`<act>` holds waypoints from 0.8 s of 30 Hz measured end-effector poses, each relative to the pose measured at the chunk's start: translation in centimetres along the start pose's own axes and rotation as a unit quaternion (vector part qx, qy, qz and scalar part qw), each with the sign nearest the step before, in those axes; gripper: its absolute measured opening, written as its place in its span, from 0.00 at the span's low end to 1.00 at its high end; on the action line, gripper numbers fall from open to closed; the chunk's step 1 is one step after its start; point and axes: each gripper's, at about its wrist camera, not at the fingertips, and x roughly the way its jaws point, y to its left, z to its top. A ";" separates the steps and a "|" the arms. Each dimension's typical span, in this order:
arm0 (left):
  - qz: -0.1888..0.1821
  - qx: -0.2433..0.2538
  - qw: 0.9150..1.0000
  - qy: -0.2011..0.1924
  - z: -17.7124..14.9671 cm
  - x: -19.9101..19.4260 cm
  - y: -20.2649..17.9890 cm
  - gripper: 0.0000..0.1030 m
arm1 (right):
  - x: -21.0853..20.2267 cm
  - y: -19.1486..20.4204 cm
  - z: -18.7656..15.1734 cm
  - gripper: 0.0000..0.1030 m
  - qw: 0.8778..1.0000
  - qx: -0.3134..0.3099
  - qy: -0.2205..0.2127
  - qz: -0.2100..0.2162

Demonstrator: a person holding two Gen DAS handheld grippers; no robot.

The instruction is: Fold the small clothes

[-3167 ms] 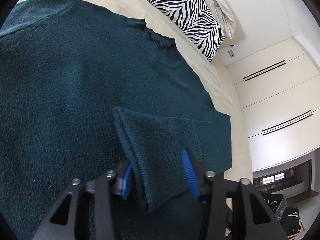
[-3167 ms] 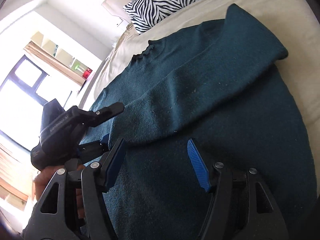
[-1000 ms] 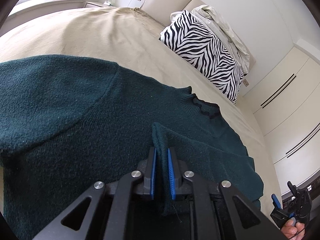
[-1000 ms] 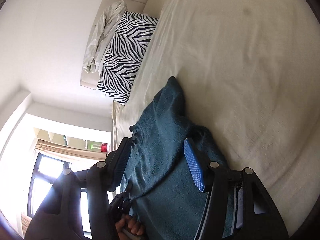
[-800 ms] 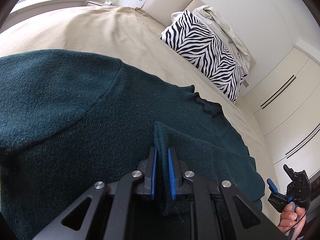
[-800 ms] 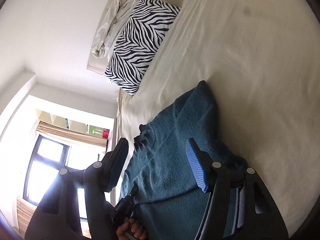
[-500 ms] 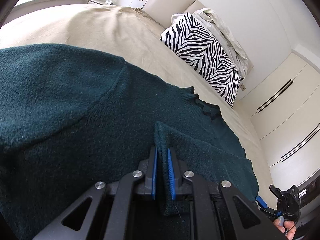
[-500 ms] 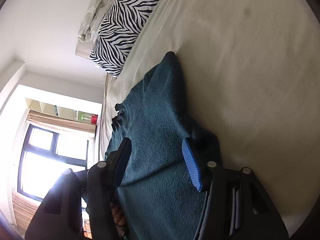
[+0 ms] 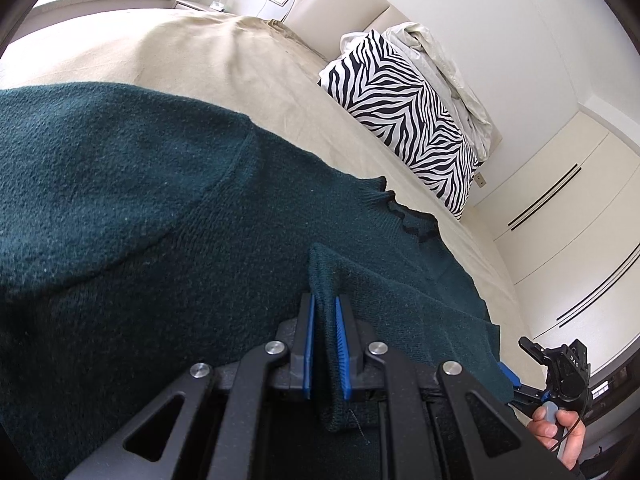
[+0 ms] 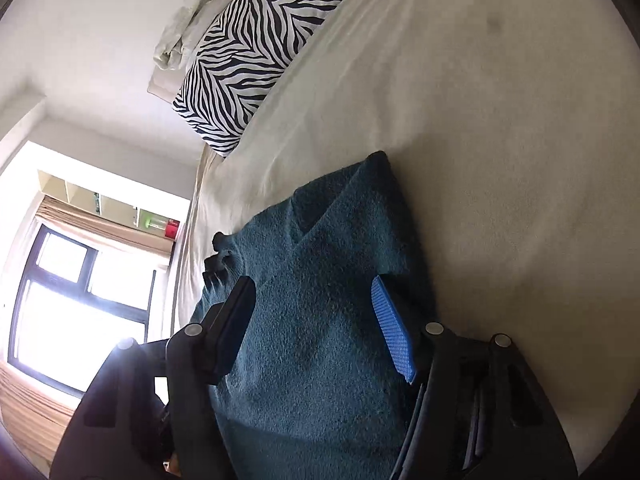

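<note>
While spread flat on the beige bedspread, dark teal knitted sweater reads as soft, limp and light: thick fuzzy knit, no stiffness, sagging wherever unsupported. Not slippery, judging by the nap; not fragile, though prone to stretching if dragged by one point. Frilled dark neckline lies ahead of and right of the left gripper.

Left gripper clamped on a raised fold of the knit, blue ribbed pads pressing it from both sides; pinched ridge stands up just ahead of the fingertips, loose end hanging down between the black fingers. Grip looks secure; doubled fabric gives the pads plenty to bite on.

Right gripper parted, jaws having just widened a little, with the sweater's right-hand edge lying beneath and between them, pads not pressing it. Folded shoulder or sleeve portion sits just ahead of those fingertips, bare bedspread to the right.

Best hold for that side, by judgement: a doubled edge or seam near the hem, matching the left pinch, so both corners lift evenly. Single-layer grabs likely to stretch or slip out.

Further out: zebra-striped black-and-white pillow with crumpled pale bedding at the padded headboard, well beyond the sweater. White wardrobe doors far right of the left gripper; bright window far left of the right gripper.
</note>
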 end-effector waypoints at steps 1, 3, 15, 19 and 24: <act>-0.008 -0.005 1.000 0.004 0.2 -0.2 0.0 0.13 | -1.1 0.1 -0.6 0.58 1.000 0.007 -0.009 -0.007; -0.011 -0.021 1.000 0.016 0.7 -1.3 -0.1 0.28 | -4.0 0.4 -1.8 0.59 0.999 0.014 -0.028 -0.003; -0.046 -0.293 0.931 -0.215 -1.6 -26.2 15.6 0.79 | -15.0 3.1 -13.7 0.59 0.998 -0.014 -0.019 0.058; -0.015 -0.373 0.893 -0.252 -3.0 -29.9 21.6 0.77 | -14.3 3.7 -17.1 0.59 0.998 -0.014 0.004 0.063; -0.009 -0.445 0.854 -0.270 -2.9 -29.6 26.8 0.57 | -13.1 4.7 -19.7 0.59 0.998 -0.011 0.023 0.058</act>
